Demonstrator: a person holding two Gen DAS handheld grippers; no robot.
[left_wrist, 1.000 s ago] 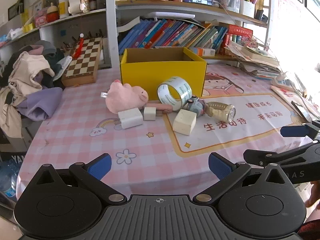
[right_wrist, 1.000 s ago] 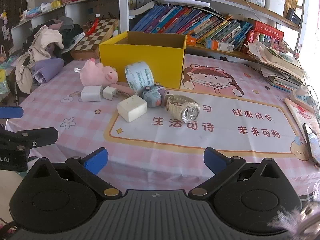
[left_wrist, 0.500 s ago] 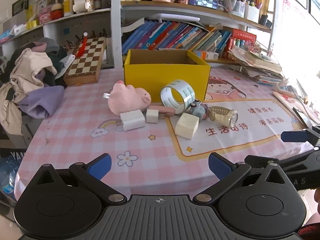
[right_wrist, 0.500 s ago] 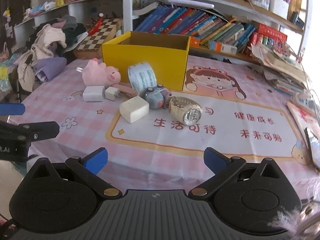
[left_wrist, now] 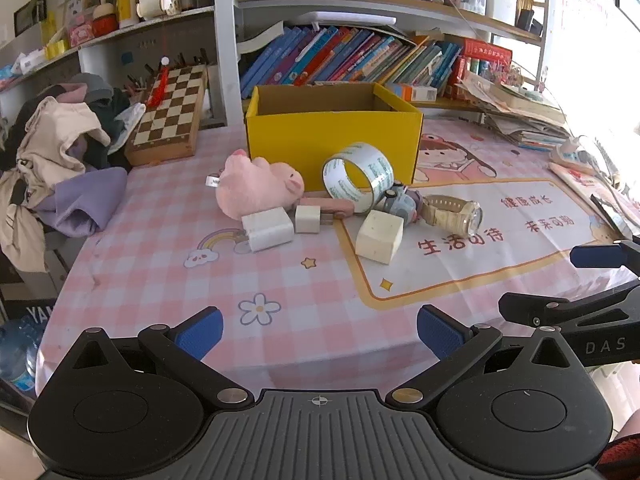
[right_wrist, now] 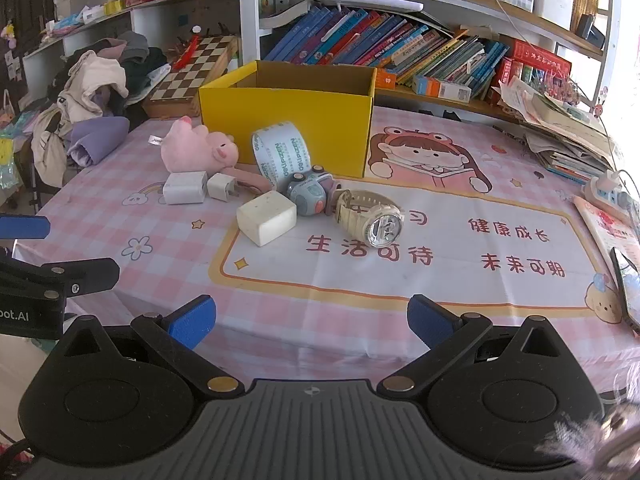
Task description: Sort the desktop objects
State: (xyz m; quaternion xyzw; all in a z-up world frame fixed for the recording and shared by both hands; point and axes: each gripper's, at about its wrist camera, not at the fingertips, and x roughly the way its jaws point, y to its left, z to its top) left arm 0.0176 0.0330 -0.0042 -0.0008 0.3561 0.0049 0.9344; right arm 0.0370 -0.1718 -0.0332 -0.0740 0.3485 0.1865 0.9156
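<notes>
An open yellow box [left_wrist: 332, 138] [right_wrist: 288, 120] stands at the back of the pink tablecloth. In front of it lie a pink plush pig [left_wrist: 256, 186] [right_wrist: 196, 148], a tape roll [left_wrist: 358, 178] [right_wrist: 282, 156], two white chargers [left_wrist: 267, 229] [right_wrist: 185, 188], a cream block [left_wrist: 378, 236] [right_wrist: 266, 218], a small grey-blue toy [right_wrist: 310, 194] and a beige watch [left_wrist: 454, 212] [right_wrist: 372, 216]. My left gripper [left_wrist: 320, 332] and right gripper [right_wrist: 312, 320] are both open and empty, near the table's front edge, well short of the objects.
A chessboard [left_wrist: 170, 114] and a heap of clothes [left_wrist: 60, 152] lie at the left. Bookshelves [left_wrist: 352, 56] stand behind the box. Stacked papers [right_wrist: 568, 132], a power strip [right_wrist: 608, 192] and a phone [right_wrist: 628, 284] line the right side.
Both grippers have drifted slightly back and up from the table; the objects have not moved and both grippers stay open.
</notes>
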